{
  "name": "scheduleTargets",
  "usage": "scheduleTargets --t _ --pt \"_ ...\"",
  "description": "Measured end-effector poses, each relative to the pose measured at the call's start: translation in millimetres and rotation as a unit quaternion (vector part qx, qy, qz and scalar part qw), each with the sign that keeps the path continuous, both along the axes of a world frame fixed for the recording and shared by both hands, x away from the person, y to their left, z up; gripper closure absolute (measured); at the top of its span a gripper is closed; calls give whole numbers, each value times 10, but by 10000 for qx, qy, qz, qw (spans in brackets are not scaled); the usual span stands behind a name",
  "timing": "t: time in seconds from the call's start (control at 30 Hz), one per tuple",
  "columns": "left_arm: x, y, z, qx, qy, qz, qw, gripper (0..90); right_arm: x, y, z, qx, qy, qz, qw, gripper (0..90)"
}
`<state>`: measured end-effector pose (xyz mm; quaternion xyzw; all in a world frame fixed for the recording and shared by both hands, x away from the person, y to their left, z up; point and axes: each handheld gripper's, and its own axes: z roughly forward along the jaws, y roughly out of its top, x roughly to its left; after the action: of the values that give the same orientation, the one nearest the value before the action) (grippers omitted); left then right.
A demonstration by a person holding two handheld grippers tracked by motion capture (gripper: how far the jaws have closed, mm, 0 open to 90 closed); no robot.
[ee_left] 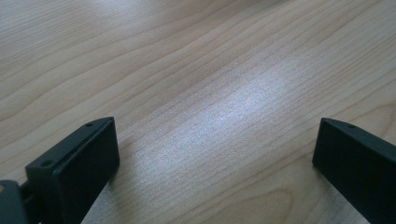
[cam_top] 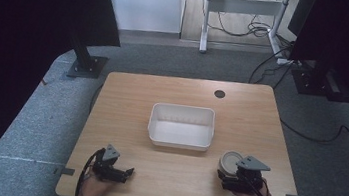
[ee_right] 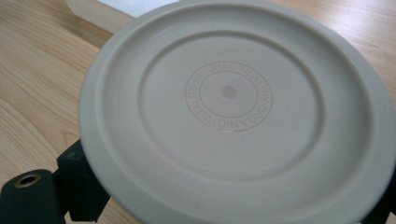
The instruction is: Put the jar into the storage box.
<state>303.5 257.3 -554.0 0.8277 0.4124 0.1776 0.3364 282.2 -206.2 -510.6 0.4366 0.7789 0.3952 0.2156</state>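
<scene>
Between the right tongs [cam_top: 232, 171] sits a beige dish [ee_right: 233, 112] (gripped); left tongs [ee_left: 215, 158] gape wide.

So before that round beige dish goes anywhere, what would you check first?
1. Right gripper around the round dish: ok, a jaw shows at each side of it.
2. Grip firm enough to lift: cannot tell.
3. White bin empty, ready to receive: ok.
4. Table between dish and bin free of obstacles: ok.
5. Left gripper open and holding nothing: ok.
6. Left gripper out of the dish's likely path: ok, it sits at the near left edge.
</scene>
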Motion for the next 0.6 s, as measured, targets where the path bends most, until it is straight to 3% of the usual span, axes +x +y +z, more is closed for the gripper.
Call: scheduleTargets --t 0.6 --pt "0 0 0 0 0 1 10000 2 116 268 61 31 -76 219 9997 91"
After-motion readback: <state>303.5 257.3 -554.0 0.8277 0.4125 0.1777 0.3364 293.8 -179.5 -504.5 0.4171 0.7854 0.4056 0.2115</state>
